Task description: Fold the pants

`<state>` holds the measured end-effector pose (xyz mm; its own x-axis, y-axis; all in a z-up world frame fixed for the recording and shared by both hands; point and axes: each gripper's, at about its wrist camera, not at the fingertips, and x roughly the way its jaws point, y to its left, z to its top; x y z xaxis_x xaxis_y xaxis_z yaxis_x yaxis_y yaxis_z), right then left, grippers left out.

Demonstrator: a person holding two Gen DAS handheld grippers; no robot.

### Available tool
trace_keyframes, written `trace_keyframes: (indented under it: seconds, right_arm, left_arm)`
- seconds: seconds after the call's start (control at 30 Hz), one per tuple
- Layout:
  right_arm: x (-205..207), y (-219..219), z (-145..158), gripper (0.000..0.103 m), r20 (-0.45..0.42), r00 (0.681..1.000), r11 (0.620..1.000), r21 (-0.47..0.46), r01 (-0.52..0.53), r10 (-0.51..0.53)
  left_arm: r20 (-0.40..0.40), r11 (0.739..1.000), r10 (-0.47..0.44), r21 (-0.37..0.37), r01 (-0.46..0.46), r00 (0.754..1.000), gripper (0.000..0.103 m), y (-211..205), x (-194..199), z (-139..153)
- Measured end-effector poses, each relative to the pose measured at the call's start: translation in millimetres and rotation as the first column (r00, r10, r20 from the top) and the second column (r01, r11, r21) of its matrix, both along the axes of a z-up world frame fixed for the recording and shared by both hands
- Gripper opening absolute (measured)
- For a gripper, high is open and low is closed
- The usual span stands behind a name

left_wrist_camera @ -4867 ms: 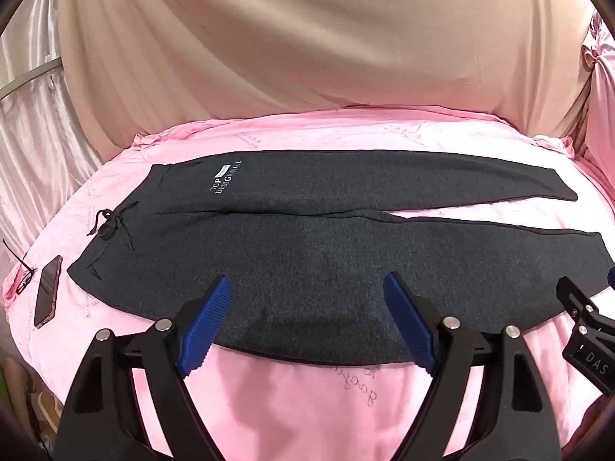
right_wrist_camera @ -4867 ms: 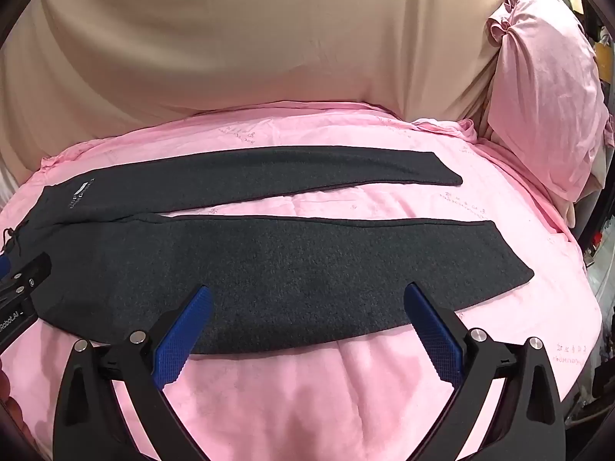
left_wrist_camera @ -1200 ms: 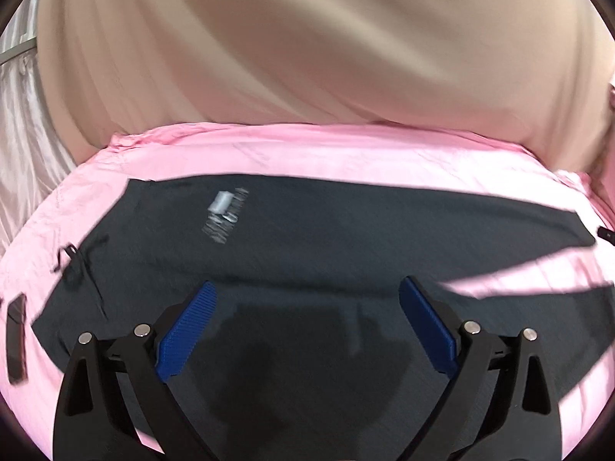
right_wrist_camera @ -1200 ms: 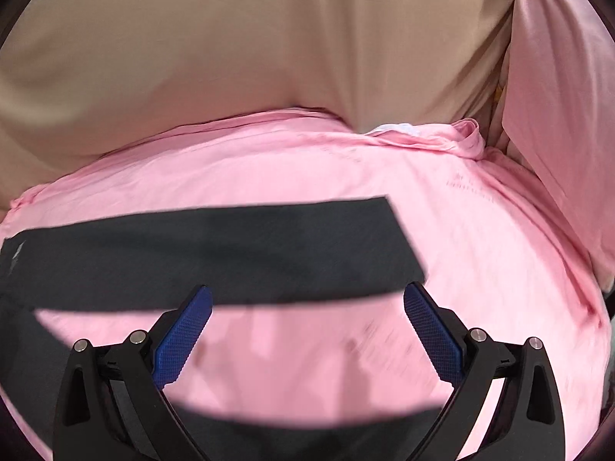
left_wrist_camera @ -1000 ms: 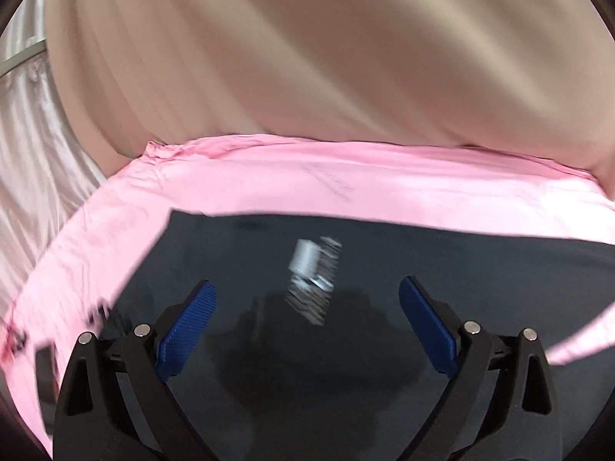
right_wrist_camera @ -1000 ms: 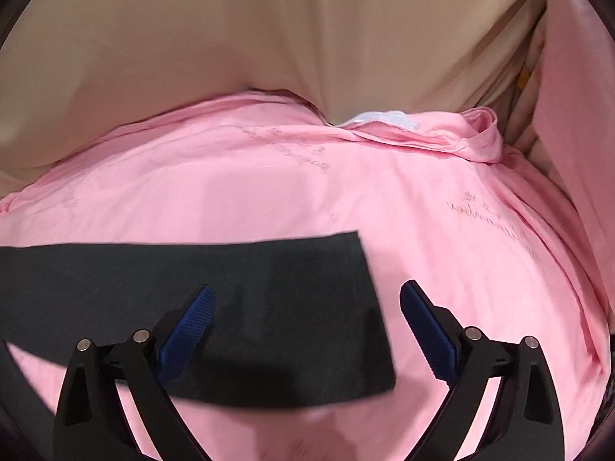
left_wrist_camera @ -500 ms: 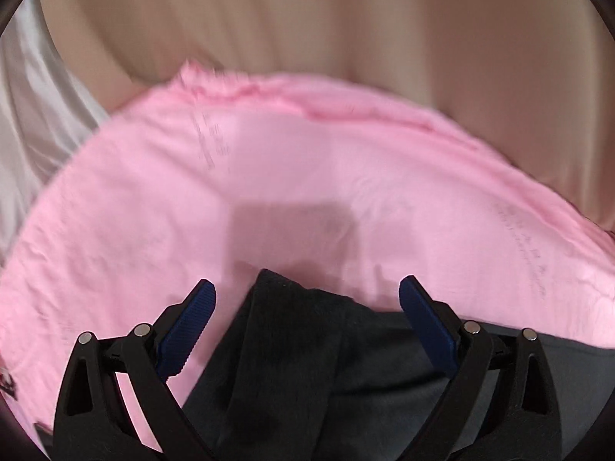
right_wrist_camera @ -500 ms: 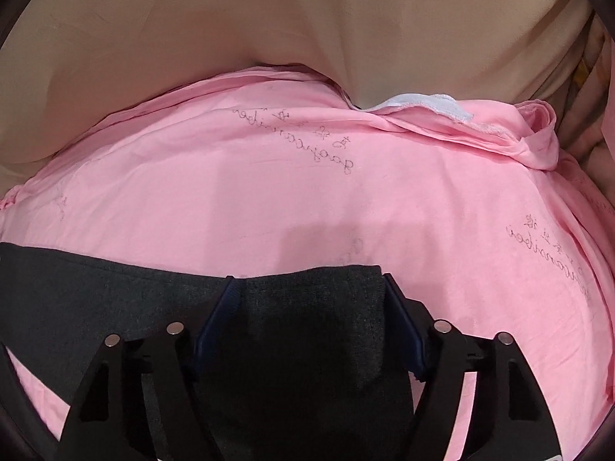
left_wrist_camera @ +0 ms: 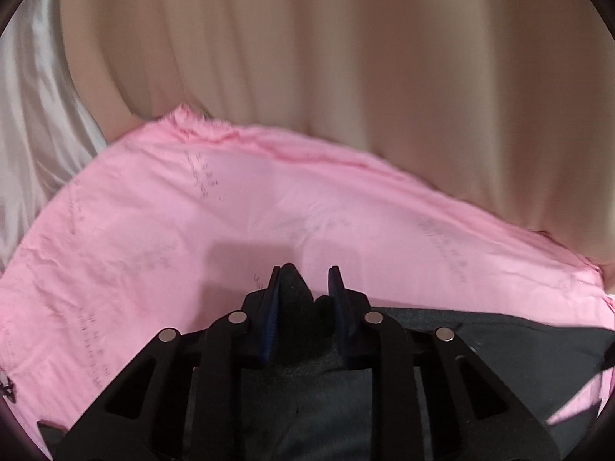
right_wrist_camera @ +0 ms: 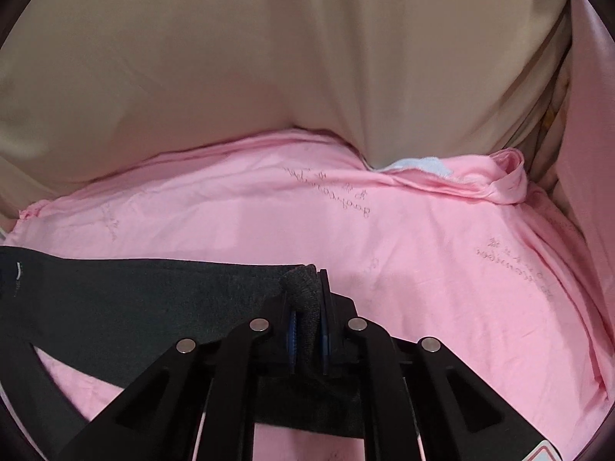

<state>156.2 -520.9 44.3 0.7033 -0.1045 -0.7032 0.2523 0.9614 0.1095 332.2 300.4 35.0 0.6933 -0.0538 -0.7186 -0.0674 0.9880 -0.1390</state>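
The dark grey pants (left_wrist_camera: 480, 349) lie on the pink bed sheet (left_wrist_camera: 269, 207). My left gripper (left_wrist_camera: 303, 280) is nearly shut on a bunched far corner of the pants at the waist end; cloth fills the gap between its blue pads. In the right wrist view my right gripper (right_wrist_camera: 307, 280) is shut tight on the far leg's hem, and that leg (right_wrist_camera: 134, 299) stretches away to the left over the sheet (right_wrist_camera: 384, 230).
A beige curtain (left_wrist_camera: 346, 77) hangs close behind the bed's far edge. A silvery curtain (left_wrist_camera: 30, 115) is at the left. A pink pillow (right_wrist_camera: 588, 134) stands at the right, with a rumpled sheet corner (right_wrist_camera: 507, 180) beside it.
Both grippers moved forward to the far edge of the pants and closed: the left on the waist corner, the right on the far leg's hem.
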Motion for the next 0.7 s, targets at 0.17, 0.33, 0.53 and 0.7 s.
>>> trace_keyframes:
  seconds: [0.17,0.33,0.53,0.7]
  right_arm:
    - [-78.3,12.4,22.6,0.007,0.043,0.999,0.999,-0.032,-0.031,0.032]
    - [-140.2,26.4,-5.9,0.007,-0.001,0.999,0.999,-0.023,-0.038,0.038]
    - [-160.4,38.7,-43.5,0.009,-0.051,0.999,1.0,0.005,-0.014,0.014]
    - [-168.1,42.8,-40.2,0.01,-0.029,1.0,1.0,0.011,0.0,0.0]
  left_arm:
    - [0.074,1.0,-0.005,0.006,0.004,0.997,0.01,15.2,-104.6,41.3]
    - [0.014,0.998,0.053,0.018,-0.053,0.999,0.009,46.3,-184.7,24.9]
    - [-0.054,0.975,0.119,-0.183,-0.127,0.991,0.091,53.7,-216.5,-17.8]
    - [-0.122,0.916,0.179,-0.342,-0.21,0.976,0.098,44.2,-179.2,-41.9]
